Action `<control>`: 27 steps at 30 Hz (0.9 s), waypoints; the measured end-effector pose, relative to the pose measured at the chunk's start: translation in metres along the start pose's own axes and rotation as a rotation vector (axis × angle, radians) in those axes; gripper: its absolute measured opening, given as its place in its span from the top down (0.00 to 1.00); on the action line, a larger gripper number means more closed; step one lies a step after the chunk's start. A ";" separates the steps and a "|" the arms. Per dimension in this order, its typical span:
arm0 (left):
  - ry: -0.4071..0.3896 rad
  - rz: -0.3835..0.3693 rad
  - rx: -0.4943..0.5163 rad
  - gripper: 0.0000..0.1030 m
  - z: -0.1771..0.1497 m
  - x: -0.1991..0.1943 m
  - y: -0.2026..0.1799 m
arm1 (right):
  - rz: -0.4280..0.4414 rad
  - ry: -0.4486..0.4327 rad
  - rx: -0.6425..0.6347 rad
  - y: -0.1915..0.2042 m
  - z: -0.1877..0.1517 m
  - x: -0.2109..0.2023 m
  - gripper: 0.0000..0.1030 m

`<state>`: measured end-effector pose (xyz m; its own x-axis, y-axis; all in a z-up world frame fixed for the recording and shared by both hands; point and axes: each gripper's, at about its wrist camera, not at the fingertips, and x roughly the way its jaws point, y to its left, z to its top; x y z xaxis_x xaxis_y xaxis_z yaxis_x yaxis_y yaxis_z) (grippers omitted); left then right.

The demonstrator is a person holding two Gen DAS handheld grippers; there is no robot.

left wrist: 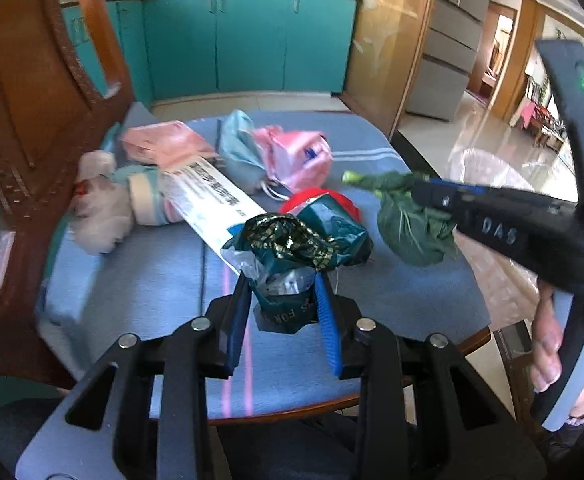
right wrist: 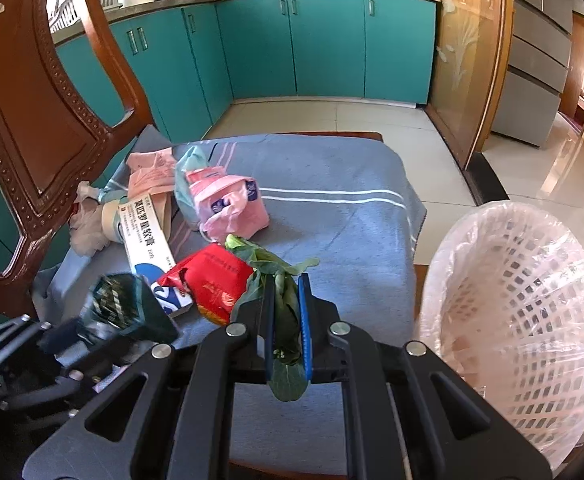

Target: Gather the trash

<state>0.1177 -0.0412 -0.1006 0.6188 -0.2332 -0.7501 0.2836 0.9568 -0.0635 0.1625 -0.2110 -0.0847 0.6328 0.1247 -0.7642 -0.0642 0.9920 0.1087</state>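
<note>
My left gripper (left wrist: 281,280) is shut on a crumpled dark green wrapper (left wrist: 304,240), with both blue pads pressing its lower part just above the blue cloth (left wrist: 151,280). The right wrist view shows that wrapper (right wrist: 123,304) at lower left. My right gripper (right wrist: 287,284) is shut on a green vegetable leaf (right wrist: 267,260), whose stalk sticks out past the fingertips. In the left wrist view the right gripper (left wrist: 424,192) and its leaf (left wrist: 408,232) hang at the right. A white mesh bin (right wrist: 532,280) with a pink liner stands to the right.
More trash lies on the cloth: a red packet (right wrist: 211,280), a long white box (right wrist: 143,240), a pink bag (right wrist: 227,204), pink paper (right wrist: 147,172) and a crumpled tissue (right wrist: 87,224). A carved wooden chair back (right wrist: 31,128) rises at the left. Teal cabinets (right wrist: 292,40) stand behind.
</note>
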 end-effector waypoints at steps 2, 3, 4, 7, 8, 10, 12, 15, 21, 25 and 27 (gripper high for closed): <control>-0.020 0.031 -0.003 0.67 0.000 -0.006 0.003 | 0.005 0.003 -0.008 0.005 0.000 0.001 0.89; -0.027 0.041 -0.003 0.67 -0.001 -0.009 0.005 | 0.008 0.004 -0.012 0.007 -0.001 0.001 0.89; -0.028 0.043 -0.007 0.67 -0.001 -0.010 0.008 | 0.010 0.006 -0.017 0.010 -0.001 0.001 0.89; -0.015 0.056 -0.034 0.67 -0.004 -0.009 0.017 | 0.014 0.010 -0.025 0.013 -0.002 0.001 0.89; -0.006 0.058 -0.044 0.67 -0.004 -0.008 0.020 | 0.015 0.014 -0.027 0.014 -0.003 0.002 0.89; 0.010 0.058 -0.067 0.67 -0.007 -0.004 0.027 | 0.017 0.018 -0.030 0.016 -0.004 0.003 0.89; 0.020 0.063 -0.076 0.67 -0.009 -0.002 0.031 | 0.019 0.023 -0.035 0.019 -0.005 0.004 0.89; 0.030 0.066 -0.082 0.67 -0.011 -0.001 0.032 | 0.020 0.028 -0.042 0.022 -0.007 0.004 0.89; 0.057 0.069 -0.096 0.67 -0.015 0.007 0.036 | 0.020 0.036 -0.050 0.026 -0.009 0.007 0.89; 0.068 0.069 -0.098 0.67 -0.016 0.009 0.036 | 0.020 0.047 -0.051 0.026 -0.011 0.010 0.89; 0.070 0.069 -0.098 0.67 -0.017 0.010 0.035 | 0.019 0.052 -0.050 0.025 -0.011 0.011 0.89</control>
<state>0.1216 -0.0072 -0.1215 0.5806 -0.1571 -0.7989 0.1676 0.9832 -0.0716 0.1593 -0.1845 -0.0979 0.5901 0.1436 -0.7945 -0.1157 0.9889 0.0928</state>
